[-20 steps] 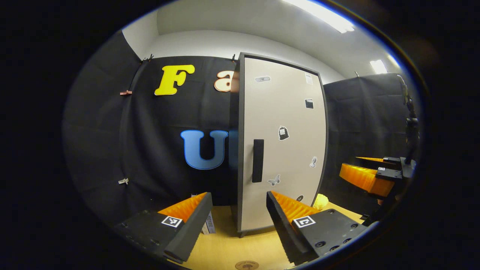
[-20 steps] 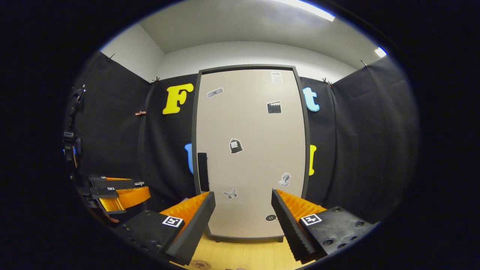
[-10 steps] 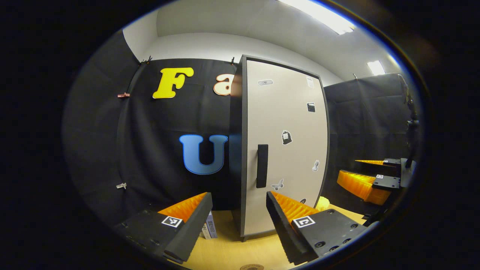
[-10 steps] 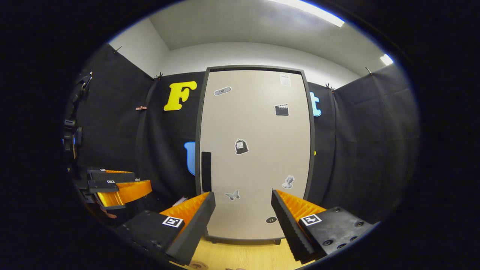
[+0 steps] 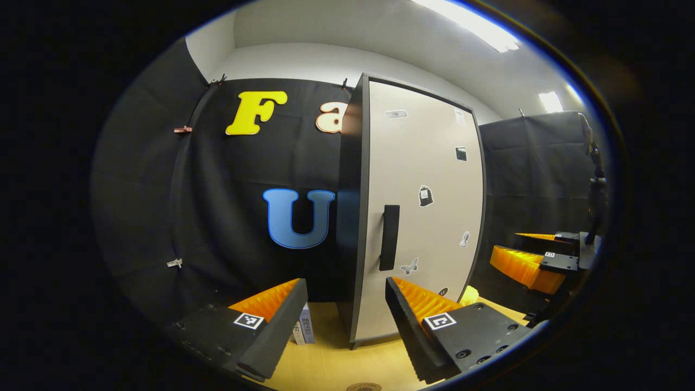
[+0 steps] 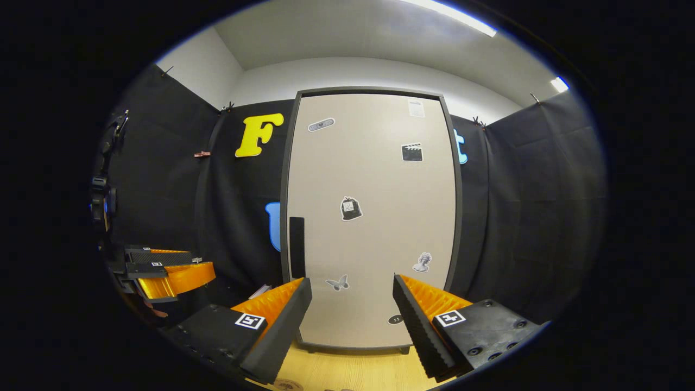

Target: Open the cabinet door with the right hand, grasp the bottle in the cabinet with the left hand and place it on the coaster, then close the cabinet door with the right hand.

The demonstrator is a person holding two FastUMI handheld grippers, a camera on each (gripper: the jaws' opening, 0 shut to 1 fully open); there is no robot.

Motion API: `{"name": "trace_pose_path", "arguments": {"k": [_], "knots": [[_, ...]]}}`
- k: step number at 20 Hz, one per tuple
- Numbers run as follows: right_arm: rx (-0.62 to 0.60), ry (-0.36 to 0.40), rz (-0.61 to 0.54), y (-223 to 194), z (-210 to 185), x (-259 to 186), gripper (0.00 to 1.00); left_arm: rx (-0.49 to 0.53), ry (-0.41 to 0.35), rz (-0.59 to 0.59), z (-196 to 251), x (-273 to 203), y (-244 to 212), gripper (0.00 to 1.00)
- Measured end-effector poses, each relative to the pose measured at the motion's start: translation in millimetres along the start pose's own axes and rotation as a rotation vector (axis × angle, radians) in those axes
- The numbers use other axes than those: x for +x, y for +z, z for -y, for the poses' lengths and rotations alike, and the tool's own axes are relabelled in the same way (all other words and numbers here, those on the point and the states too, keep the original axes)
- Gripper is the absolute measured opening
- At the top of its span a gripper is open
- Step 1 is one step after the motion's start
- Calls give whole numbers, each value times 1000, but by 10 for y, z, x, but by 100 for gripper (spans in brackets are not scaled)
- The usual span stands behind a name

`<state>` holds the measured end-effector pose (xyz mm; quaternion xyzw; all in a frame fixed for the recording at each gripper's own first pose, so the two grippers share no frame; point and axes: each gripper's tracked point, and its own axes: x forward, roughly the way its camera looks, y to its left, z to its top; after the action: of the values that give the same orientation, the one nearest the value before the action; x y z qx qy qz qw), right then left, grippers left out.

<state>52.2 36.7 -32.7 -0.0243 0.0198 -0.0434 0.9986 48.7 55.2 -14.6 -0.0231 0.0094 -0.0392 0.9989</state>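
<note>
A tall cabinet stands on the wooden table with its beige door shut, so the bottle inside is hidden. The dark vertical handle runs along the door's left edge. My right gripper faces the door squarely, open and holding nothing, some way short of it. My left gripper is also open and empty, and looks at the cabinet's left corner and the handle from the side. A round coaster peeks in at the bottom edge on the table. The right gripper hangs far right in the left gripper view.
A small box leans by the cabinet's left foot, and a yellow object lies to its right. The wooden tabletop runs in front of the cabinet. Black cloth walls close the booth. The left gripper shows at the far left.
Both grippers have crept a little toward the cabinet, and the door looks slightly larger. In the left gripper view the cabinet has slid right. Door still shut, both grippers still open.
</note>
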Motion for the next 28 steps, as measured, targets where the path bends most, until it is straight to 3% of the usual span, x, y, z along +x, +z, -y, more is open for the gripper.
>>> {"name": "trace_pose_path", "arguments": {"k": [9, 17, 19, 24, 27, 28], "knots": [[41, 77, 16, -31, -647, 646, 97, -28, 52, -17, -439, -73, -102, 92], [-5, 17, 41, -199, -1018, 1449, 93, -8, 79, -12, -845, -77, -105, 92], [-10, 3, 26, -277, -1055, 1590, 86, -19, 75, -18, -905, -53, -134, 91], [-20, -84, 11, -375, -977, 1783, 83, -15, 56, -53, -1050, 38, -261, 92], [-11, -96, 4, -399, -968, 1819, 70, -21, 48, -61, -1084, 74, -295, 92], [-6, -88, 1, -409, -998, 1840, 58, -19, 46, -61, -1099, 77, -290, 92]]}}
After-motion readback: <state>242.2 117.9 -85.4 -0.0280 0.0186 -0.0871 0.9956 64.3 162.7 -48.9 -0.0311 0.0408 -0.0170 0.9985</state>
